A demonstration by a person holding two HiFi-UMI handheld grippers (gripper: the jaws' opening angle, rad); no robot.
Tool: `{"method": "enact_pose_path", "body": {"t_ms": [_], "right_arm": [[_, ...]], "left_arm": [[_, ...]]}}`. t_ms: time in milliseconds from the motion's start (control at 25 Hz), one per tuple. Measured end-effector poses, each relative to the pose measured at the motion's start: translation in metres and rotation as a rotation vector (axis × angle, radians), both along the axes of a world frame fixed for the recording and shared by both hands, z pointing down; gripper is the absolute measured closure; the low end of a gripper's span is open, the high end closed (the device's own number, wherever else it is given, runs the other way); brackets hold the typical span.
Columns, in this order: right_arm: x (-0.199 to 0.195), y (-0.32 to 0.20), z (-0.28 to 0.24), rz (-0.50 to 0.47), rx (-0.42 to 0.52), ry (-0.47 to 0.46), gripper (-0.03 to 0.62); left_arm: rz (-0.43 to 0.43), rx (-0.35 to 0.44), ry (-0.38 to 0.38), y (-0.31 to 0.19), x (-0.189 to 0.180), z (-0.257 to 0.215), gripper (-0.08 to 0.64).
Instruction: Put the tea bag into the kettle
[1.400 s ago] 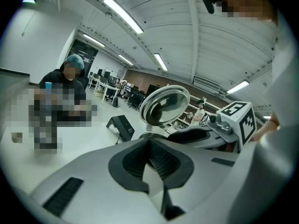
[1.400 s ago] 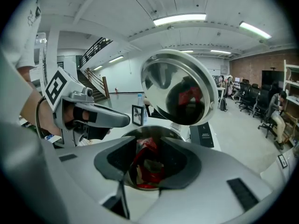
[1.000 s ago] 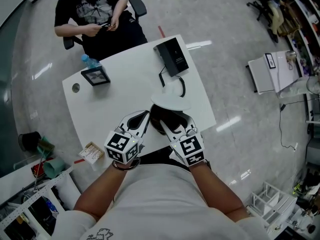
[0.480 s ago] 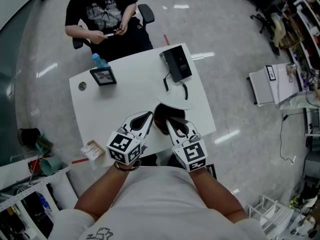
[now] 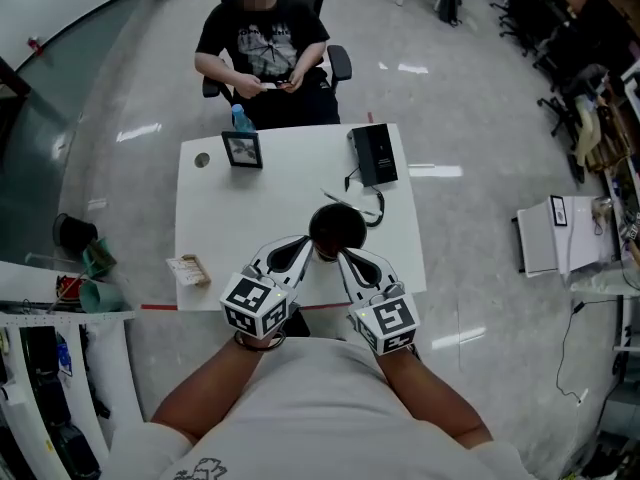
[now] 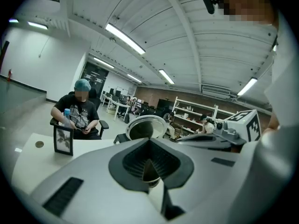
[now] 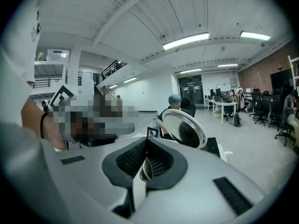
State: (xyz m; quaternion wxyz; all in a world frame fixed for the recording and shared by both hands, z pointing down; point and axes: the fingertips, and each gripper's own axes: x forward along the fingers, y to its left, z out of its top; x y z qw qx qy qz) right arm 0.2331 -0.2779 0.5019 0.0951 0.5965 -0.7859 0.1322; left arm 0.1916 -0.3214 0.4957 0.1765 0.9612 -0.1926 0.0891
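The kettle (image 5: 337, 226) shows as a dark round steel vessel near the table's front edge, between my two gripper tips. Its shiny open rim (image 6: 145, 127) fills the middle of the left gripper view and stands tilted (image 7: 184, 129) in the right gripper view. My left gripper (image 5: 306, 246) is shut on a thin metal piece of the kettle. A curved metal bar sits between the pads of my right gripper (image 5: 342, 258), which is shut on it; it looks like the handle. A small tea bag box (image 5: 190, 268) lies at the table's front left edge. No loose tea bag shows.
The white table (image 5: 270, 193) carries a photo frame (image 5: 242, 150), a water bottle (image 5: 238, 118), and a black box (image 5: 376, 153) with a cable. A person sits at the far side (image 5: 265, 48). Buckets (image 5: 85, 248) stand on the floor to the left.
The head view has pulled up and back, so the table looks smaller. Both gripper tips have drawn in on the kettle. The white round piece behind the kettle is no longer plain.
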Motion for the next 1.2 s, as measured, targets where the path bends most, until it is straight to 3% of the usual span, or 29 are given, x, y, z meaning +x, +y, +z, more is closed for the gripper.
{"method": "enact_pose_path", "body": {"t_ms": [360, 600, 920, 1200], "right_arm": [[-0.009, 0.059, -0.021, -0.128, 0.08, -0.015, 0.581], [-0.025, 0.108, -0.031, -0.198, 0.111, -0.042, 0.581], [-0.074, 0.149, -0.044, -0.309, 0.133, -0.064, 0.581], [-0.123, 0.173, -0.055, -0.341, 0.148, -0.08, 0.581]], "left_arm": [[-0.103, 0.067, 0.032, 0.068, 0.0, -0.023, 0.551], [-0.176, 0.096, 0.03, 0.124, -0.019, -0.032, 0.551], [-0.27, 0.124, 0.018, 0.172, -0.067, -0.045, 0.551], [-0.309, 0.132, 0.04, 0.201, -0.12, -0.058, 0.551]]}}
